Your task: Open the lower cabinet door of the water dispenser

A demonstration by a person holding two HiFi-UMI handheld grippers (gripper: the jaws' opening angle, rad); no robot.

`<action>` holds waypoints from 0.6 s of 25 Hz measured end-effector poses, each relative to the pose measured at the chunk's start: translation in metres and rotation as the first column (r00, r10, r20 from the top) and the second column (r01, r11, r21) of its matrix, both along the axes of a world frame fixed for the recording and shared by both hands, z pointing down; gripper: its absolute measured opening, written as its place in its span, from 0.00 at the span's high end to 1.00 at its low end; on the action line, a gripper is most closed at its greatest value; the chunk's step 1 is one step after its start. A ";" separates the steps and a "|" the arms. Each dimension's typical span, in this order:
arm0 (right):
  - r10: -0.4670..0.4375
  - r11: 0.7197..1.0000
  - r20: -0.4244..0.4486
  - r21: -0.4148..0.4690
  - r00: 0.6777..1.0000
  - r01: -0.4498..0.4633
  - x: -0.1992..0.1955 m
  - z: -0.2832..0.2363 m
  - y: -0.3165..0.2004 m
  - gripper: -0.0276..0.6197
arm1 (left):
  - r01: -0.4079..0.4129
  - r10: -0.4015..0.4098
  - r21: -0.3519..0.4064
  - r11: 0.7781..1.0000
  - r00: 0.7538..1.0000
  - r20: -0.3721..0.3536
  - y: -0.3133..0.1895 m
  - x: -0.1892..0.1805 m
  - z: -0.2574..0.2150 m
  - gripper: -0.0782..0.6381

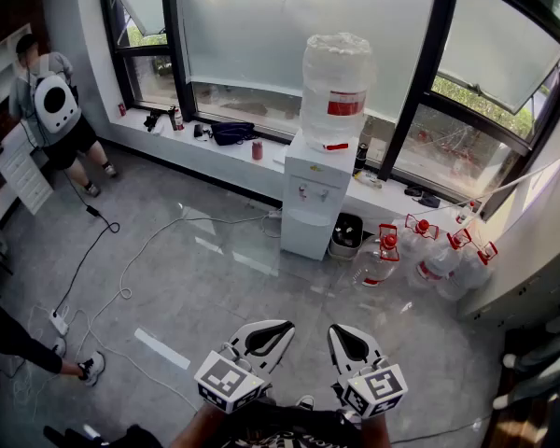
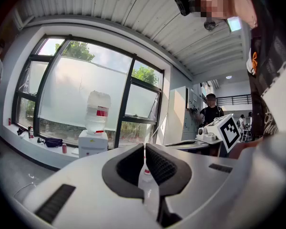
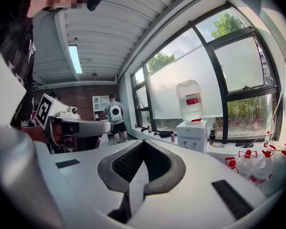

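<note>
No word, number or brand can be read in any view. The clear plastic water bottle (image 1: 336, 73) on the white water dispenser (image 1: 310, 203), upper middle of the head view, wears a red band label (image 1: 346, 105) whose print is too small to make out. The white cube (image 1: 229, 382) on the left hand-held gripper (image 1: 284, 327), like the one on the right hand-held gripper (image 1: 336, 330), shows only black-and-white square marker patterns, no letters.

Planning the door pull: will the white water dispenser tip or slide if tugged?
Likely top-heavy: a large bottle sits on the narrow water dispenser; how full it is, I can't tell. It may slide forward, since the floor looks smooth and glossy. The window ledge right behind probably blocks only backward pushes.
</note>
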State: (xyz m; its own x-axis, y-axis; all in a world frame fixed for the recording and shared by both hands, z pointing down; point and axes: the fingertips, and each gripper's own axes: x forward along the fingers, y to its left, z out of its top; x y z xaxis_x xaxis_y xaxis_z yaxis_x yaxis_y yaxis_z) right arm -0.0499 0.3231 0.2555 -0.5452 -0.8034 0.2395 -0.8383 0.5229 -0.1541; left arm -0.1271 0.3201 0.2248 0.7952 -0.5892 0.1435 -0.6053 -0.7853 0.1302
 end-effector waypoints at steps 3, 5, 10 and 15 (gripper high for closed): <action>0.016 1.000 0.004 0.001 1.000 -0.016 0.019 -0.006 0.007 0.94 | 0.024 -0.024 -0.005 1.000 1.000 -0.006 0.003 0.016 -0.005 0.86; 0.013 1.000 0.010 0.005 1.000 -0.013 0.031 -0.008 0.011 0.94 | 0.020 -0.020 -0.005 1.000 1.000 -0.013 0.007 0.029 -0.006 0.86; 0.004 1.000 0.040 0.012 0.999 -0.005 0.062 -0.008 0.025 0.94 | 0.021 -0.021 -0.007 1.000 1.000 -0.007 0.015 0.059 -0.004 0.86; -0.014 1.000 0.044 0.005 0.999 0.014 0.094 0.001 0.037 0.94 | 0.045 -0.045 -0.007 0.999 0.999 -0.001 0.025 0.085 0.000 0.86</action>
State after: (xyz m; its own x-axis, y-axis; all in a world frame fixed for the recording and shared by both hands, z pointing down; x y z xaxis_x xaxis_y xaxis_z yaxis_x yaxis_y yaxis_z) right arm 0.0438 0.3603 0.2569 -0.5665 -0.7965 0.2113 -0.8232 0.5354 -0.1888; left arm -0.0423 0.3448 0.2248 0.7682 -0.6232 0.1468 -0.6397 -0.7565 0.1360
